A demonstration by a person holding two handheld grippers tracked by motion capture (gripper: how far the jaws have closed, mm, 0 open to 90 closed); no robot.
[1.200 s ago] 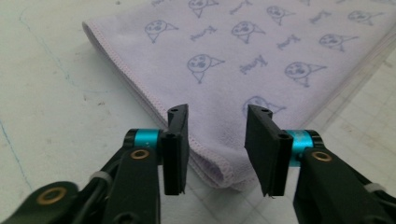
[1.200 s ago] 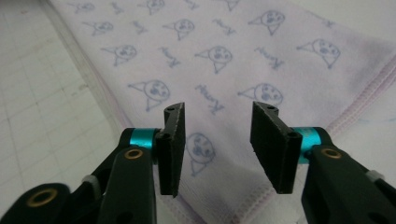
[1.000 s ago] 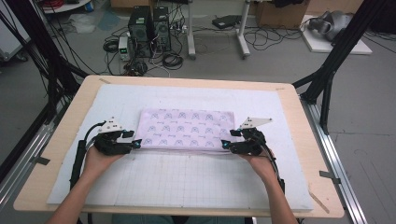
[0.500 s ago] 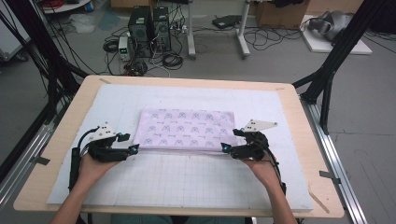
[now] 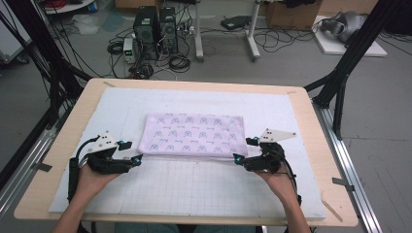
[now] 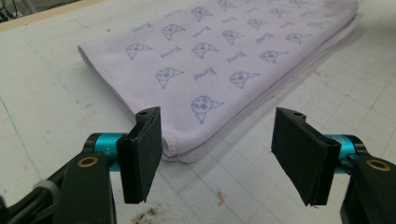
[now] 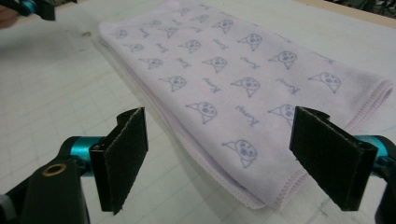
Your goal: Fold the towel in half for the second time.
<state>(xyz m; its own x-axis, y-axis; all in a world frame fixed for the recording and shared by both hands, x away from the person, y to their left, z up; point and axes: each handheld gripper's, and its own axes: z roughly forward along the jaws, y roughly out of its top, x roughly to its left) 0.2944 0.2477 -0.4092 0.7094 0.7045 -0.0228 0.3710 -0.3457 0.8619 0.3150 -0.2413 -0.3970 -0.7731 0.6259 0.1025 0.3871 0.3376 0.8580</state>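
Since a second ago, both my hands have drawn back off the towel corners. Left hand-held gripper [image 5: 137, 159] and right hand-held gripper [image 5: 236, 158] are released, jaws wide apart. Folded lilac towel [image 5: 193, 134] lies flat mid-desk [image 5: 301, 104], just beyond them.

the folded towel [image 5: 193, 135] lies on the mat [image 5: 204, 184] — left gripper [image 5: 137, 159] just beside its near-left corner, right gripper [image 5: 236, 158] at its near-right corner.

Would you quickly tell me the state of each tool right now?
Left tool: open, holding nothing, at the towel's near corner.
Right tool: open, holding nothing.
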